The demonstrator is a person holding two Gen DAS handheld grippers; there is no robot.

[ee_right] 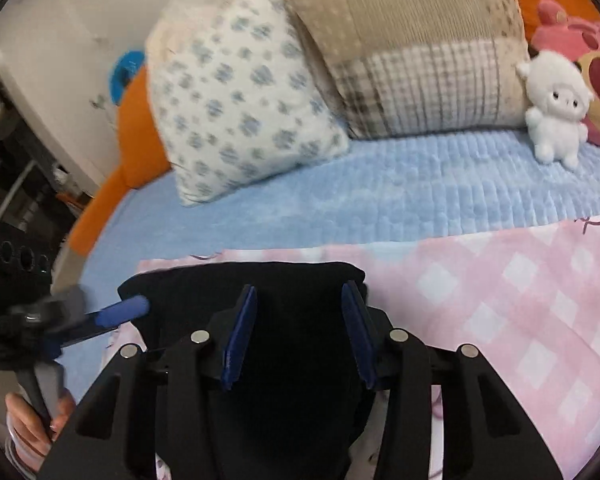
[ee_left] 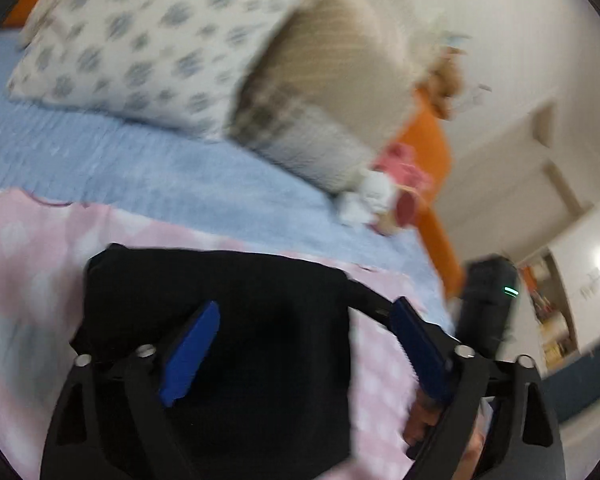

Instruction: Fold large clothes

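Right wrist view: both grippers, right point(ee_right: 302, 334) and left point(ee_left: 306, 350), spread over black garment point(ee_right: 236, 292).

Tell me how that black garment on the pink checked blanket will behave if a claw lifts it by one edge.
The black garment lies flat and soft-edged, so it would probably droop and unfold rather than hold shape. It looks thin, so likely light. Resting on the pink checked blanket, cloth on cloth, it may drag and bunch if pushed.

I'm seeing matte black cloth garment point(ee_right: 284, 320), ribbed fuzzy blue bedspread point(ee_right: 420, 184), smooth pink checked sheet point(ee_right: 520, 300), and fluffy white plush toy point(ee_right: 554, 108).
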